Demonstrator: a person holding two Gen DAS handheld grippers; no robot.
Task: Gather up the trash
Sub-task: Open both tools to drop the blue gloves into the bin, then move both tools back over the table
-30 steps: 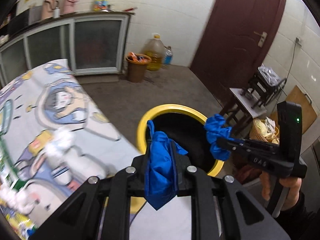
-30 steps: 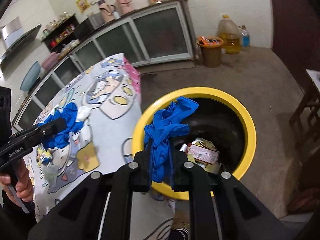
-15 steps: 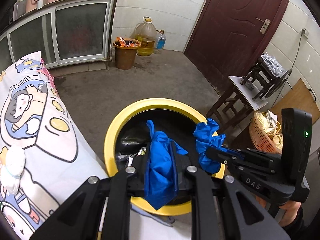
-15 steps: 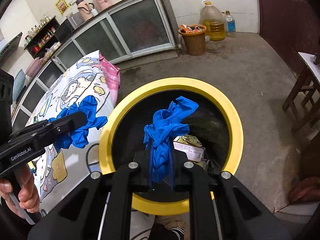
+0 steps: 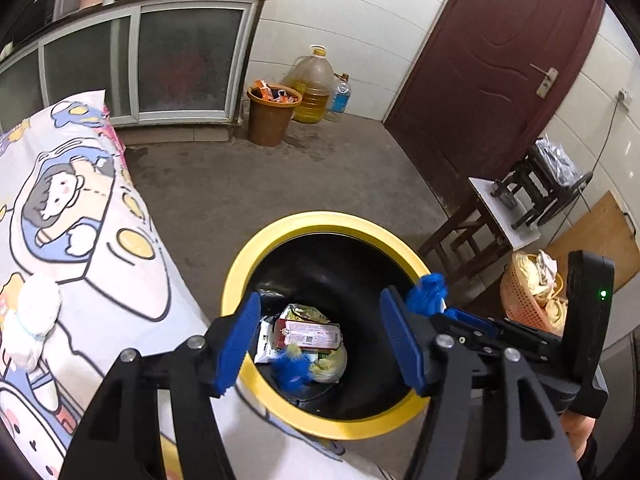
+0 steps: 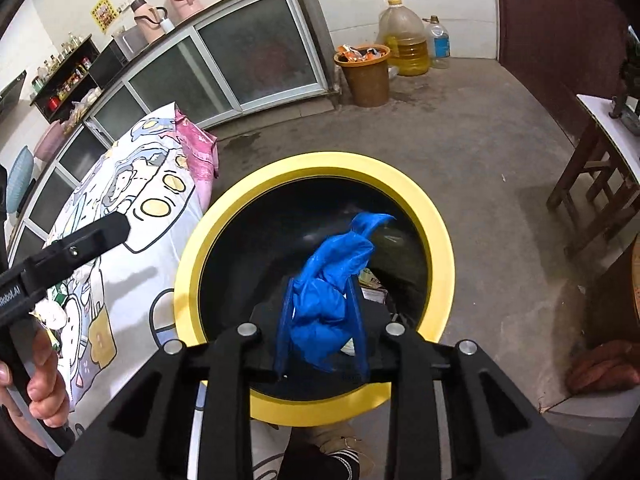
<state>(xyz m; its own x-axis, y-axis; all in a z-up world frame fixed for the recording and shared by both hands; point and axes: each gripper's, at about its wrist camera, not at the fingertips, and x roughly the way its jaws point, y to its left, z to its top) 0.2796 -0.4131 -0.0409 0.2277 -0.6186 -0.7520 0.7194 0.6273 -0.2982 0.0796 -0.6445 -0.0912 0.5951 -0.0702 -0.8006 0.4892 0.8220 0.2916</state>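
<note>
Two claws are held over the yellow-rimmed bin (image 6: 316, 168), which sits on the floor right against the edge of the desk (image 5: 120, 288) with the cartoon-print cloth. The left claw (image 5: 320, 340) is seen with its blue pads spread wide and still opening, nothing between them. A crumpled blue glove (image 5: 294, 370) is seen down in the bin among a red-and-white snack wrapper (image 5: 310, 334) and some pale scraps; it's blurry, so it can't be told if it has landed yet.

The right claw (image 6: 322, 320) is opening too, but a second blue glove (image 6: 332, 288) is still bunched between its pads, the loose end sticking up over the black inside of the bin. Whether the pads are still pressed on it is kinda hard to tell from this angle; it hasn't dropped, anyway. In the left wrist view that same glove is spotted at the bin's right rim.

A crumpled white tissue (image 5: 34, 316) is left on the desk near its left edge. A brown bin (image 6: 366, 76) full of wrappers is seen further back by the cabinet.
</note>
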